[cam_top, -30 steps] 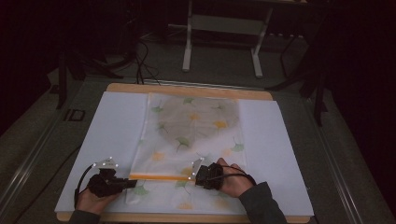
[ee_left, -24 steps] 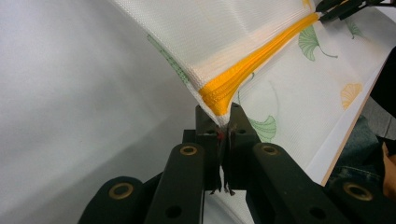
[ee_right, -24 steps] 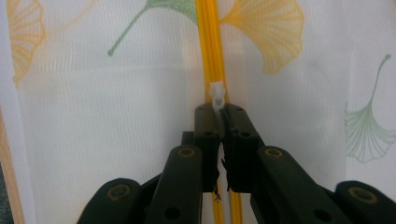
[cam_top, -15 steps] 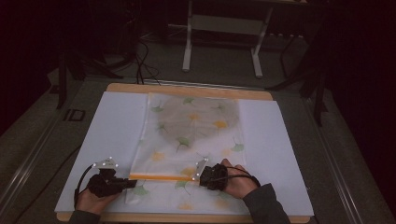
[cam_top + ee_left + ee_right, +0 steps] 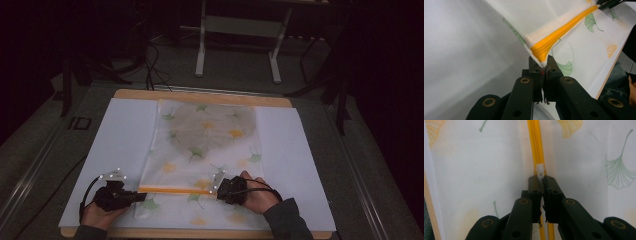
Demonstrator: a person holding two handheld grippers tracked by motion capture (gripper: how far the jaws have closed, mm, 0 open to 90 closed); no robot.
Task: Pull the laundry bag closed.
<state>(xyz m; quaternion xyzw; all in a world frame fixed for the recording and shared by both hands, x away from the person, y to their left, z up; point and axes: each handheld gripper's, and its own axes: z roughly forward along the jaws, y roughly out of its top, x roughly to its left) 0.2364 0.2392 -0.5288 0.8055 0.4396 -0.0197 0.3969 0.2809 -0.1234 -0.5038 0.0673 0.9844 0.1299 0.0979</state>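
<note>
We have the left tongs (image 5: 543, 65) clamped on the corner of the mesh bag (image 5: 207, 150), right at the end of its orange zipper (image 5: 564, 31). Our right tongs (image 5: 542, 180) pinch the white zipper pull (image 5: 540, 171). The zipper runs taut between the two tongs, and the bag spreads away from them over the white surface (image 5: 120, 135).

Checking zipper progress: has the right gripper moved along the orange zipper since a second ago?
Yes. The right gripper has slid rightward along the orange zipper, away from the left gripper.
</note>
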